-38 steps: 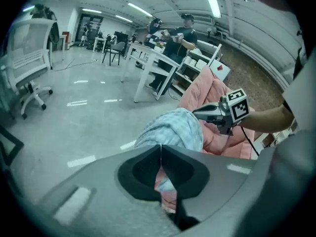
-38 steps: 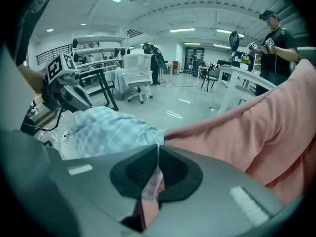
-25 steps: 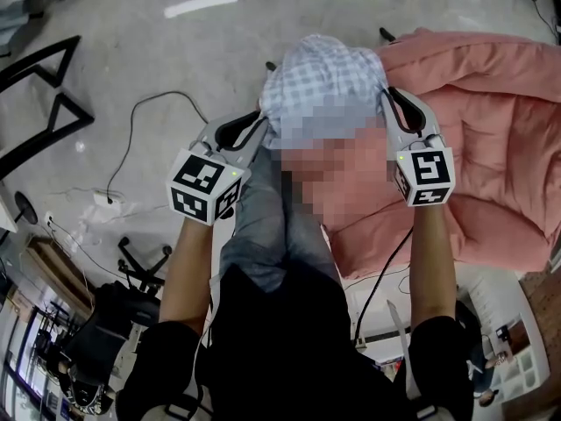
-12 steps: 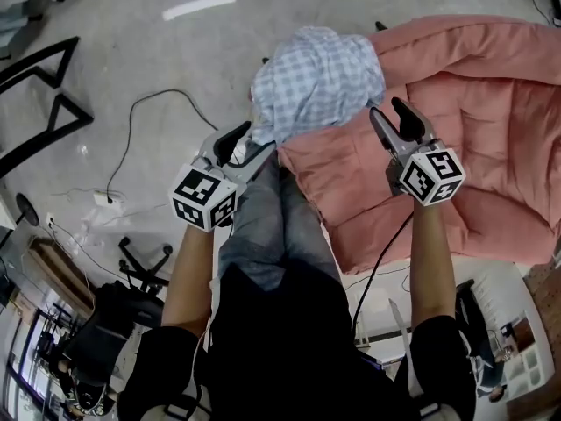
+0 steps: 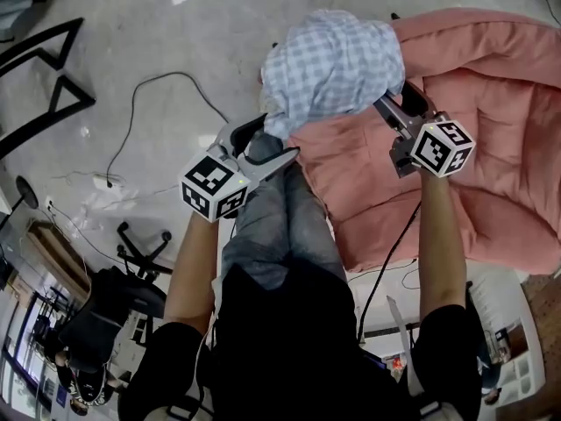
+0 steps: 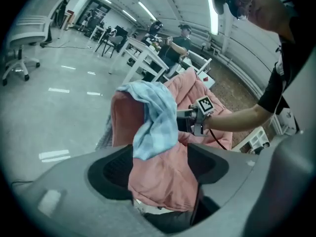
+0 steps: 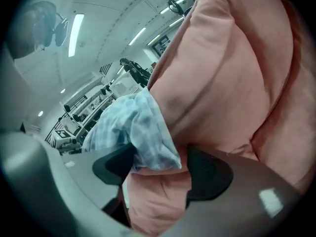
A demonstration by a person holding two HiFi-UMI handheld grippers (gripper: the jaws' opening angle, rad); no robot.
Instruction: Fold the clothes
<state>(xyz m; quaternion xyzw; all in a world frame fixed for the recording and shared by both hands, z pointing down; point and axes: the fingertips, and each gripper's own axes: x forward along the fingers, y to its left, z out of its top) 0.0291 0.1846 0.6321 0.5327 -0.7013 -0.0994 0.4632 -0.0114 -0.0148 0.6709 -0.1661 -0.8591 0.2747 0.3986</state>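
A blue-checked garment [image 5: 333, 64] lies bunched on the near-left edge of a big pink padded cushion [image 5: 491, 86]. My left gripper [image 5: 267, 140] sits just below the heap. Its jaws have just been opening and stand apart, with pink padding [image 6: 163, 177] and a hanging fold of the garment [image 6: 155, 117] in the gap, not pinched. My right gripper [image 5: 401, 103] is at the heap's right side. Its jaws have also just been opening, and a corner of the garment [image 7: 133, 127] droops between the spread pads without being pressed.
A black cable [image 5: 149, 95] loops over the shiny floor at the left, near a black frame [image 5: 44, 68] and a chair base [image 5: 140, 244]. The person's grey trouser legs [image 5: 276, 226] stand against the cushion. A white office chair [image 6: 24, 38] and desks with people [image 6: 175, 41] are further off.
The checked garment, held up between both grippers a second ago, now rests on the cushion's edge. Both sets of jaws have opened, and the right gripper has rolled.
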